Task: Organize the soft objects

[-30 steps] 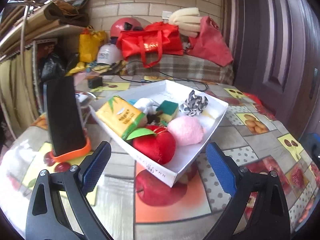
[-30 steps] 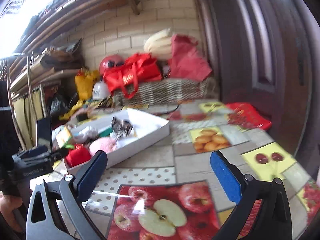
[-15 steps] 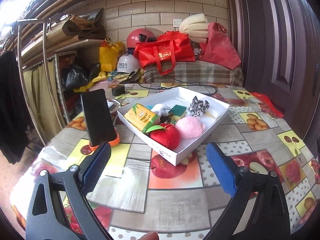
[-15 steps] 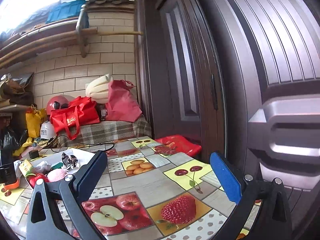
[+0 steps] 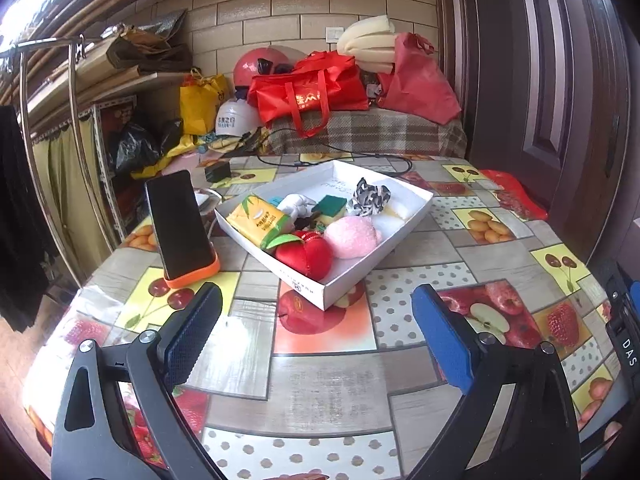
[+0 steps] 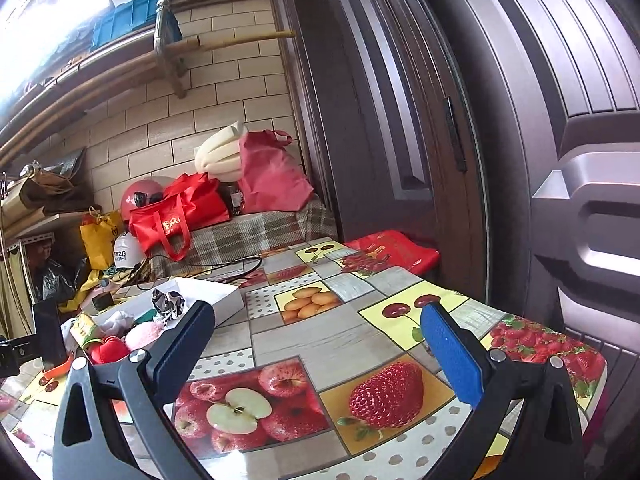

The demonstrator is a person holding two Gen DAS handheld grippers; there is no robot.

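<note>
We see the surface (image 5: 328, 384) under a fruit-patterned cloth, carrying a white tray (image 5: 352, 280) set at an angle near its middle. Our left hand-held gripper (image 5: 316, 336) hangs over the near part of the surface short of the tray, its two blue pads wide apart and empty. Our right hand-held gripper (image 6: 318, 350) hangs to the tray's right, over the apple and strawberry squares, pads likewise spread with nothing between them. A dark phone (image 5: 180, 224) stands tilted in an orange holder just left of the tray. Inside the tray lie a yellow tissue pack (image 5: 260, 220), a red plush apple (image 5: 306, 256), a pink plush ball (image 5: 352, 236), a black-and-white patterned cloth (image 5: 370, 198) and a green sponge (image 5: 330, 206).
</note>
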